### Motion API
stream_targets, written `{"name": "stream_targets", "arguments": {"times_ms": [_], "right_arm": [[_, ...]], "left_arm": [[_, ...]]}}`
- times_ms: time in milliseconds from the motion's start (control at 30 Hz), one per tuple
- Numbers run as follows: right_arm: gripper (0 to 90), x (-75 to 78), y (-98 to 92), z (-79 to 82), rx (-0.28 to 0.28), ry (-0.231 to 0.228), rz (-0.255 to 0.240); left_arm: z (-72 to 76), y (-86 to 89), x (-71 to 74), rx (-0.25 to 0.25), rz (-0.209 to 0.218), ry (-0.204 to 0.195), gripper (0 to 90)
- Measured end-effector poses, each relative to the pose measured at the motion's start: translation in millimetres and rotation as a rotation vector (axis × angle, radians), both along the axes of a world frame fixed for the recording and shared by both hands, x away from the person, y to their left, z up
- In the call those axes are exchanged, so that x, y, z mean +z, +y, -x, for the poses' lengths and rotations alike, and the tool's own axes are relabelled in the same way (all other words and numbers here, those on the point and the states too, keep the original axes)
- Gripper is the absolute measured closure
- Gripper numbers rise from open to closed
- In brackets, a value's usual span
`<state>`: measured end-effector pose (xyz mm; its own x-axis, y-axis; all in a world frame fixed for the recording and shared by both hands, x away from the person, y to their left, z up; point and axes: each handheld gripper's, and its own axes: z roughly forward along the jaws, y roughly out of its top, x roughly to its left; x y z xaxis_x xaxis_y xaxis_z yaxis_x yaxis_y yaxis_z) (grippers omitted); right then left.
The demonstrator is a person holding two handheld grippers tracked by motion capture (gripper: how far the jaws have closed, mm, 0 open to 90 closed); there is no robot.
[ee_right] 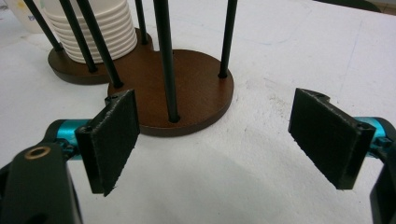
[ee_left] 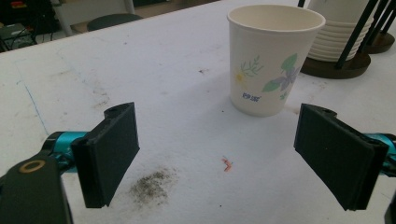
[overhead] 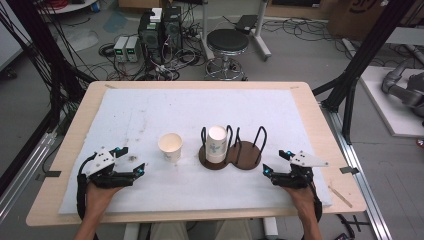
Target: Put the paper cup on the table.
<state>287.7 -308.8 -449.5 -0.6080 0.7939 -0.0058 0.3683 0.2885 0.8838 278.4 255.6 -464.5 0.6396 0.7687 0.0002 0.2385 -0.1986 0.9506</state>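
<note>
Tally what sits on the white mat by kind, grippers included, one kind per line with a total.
Loose paper cup: 1
Stack of paper cups in the holder: 1 stack (the number of cups in it cannot be told)
Two-bay brown cup holder: 1
Left gripper, right gripper: 2
Total: 5

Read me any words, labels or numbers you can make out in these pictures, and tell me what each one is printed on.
Small blue print low on the loose paper cup, under its flower pattern: too blurred to read.
Mark on the cardboard box on the floor at the far right: cut off and too blurred to read.
Electronic units on the floor behind the table: any labels are too small to read.
Nothing else carries legible text.
</note>
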Motion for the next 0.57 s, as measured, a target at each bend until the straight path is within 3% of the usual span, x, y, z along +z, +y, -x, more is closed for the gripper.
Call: {"name": "stream_targets", "arguments": {"times_ms": [333, 567], "right_arm": [[16.7, -0.1, -0.4, -0.7, 0.001, -0.003, 0.001], [16.7, -0.1, -3.8, -2.9, 0.012, 0.02, -0.033]], "left_arm": [[1.1, -1.4, 0.0, 0.005, -0.014, -0.008, 13.9], [3.6, -2.3, -0.3, 0.016, -0.02, -0.031, 13.8]]}}
